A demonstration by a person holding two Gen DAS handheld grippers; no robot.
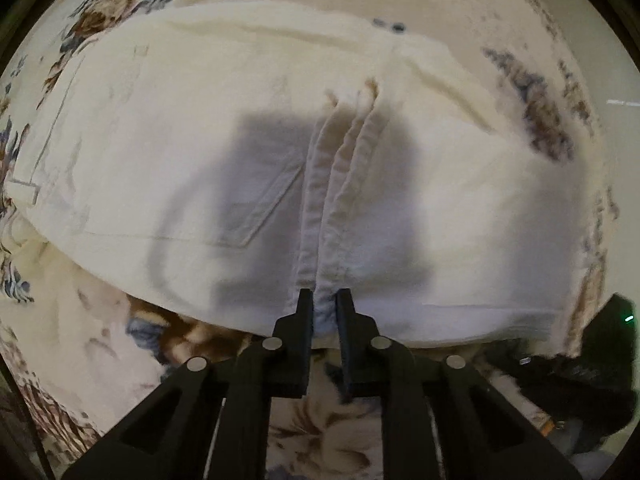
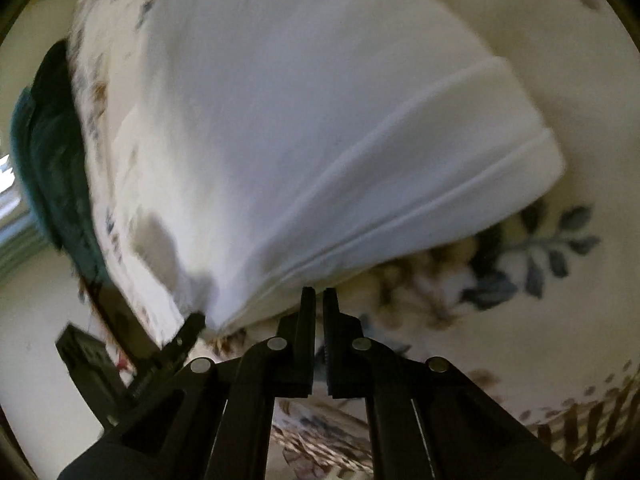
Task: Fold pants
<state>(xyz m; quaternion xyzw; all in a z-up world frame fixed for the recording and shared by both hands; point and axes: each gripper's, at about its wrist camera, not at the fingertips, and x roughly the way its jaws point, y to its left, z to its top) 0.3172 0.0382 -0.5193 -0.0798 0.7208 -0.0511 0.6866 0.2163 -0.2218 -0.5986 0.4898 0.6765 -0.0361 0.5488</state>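
1. The white pants [image 1: 248, 128] lie folded on a blanket [image 1: 72, 360] printed with brown and blue flowers, and they fill most of the left wrist view.
2. The left gripper [image 1: 324, 300] points steeply down at the near edge of the pants. Its two black fingers [image 1: 306, 312] stand close together and pinch a stack of hem layers that runs away from the tips across the cloth.
3. A slanted pocket seam [image 1: 272, 204] shows on the pants just left of that pinched stack, inside the gripper's dark shadow.
4. In the right wrist view, the pants [image 2: 304, 128] appear as a broad white fold with a stitched band along its lower edge, blurred.
5. The right gripper [image 2: 319, 300] sits at that lower edge, fingers [image 2: 306, 320] drawn almost together with only a thin slit between them. Whether any cloth is caught there I cannot tell.
6. Left of the pants in this view, the other gripper [image 2: 176, 348] shows as a dark shape.
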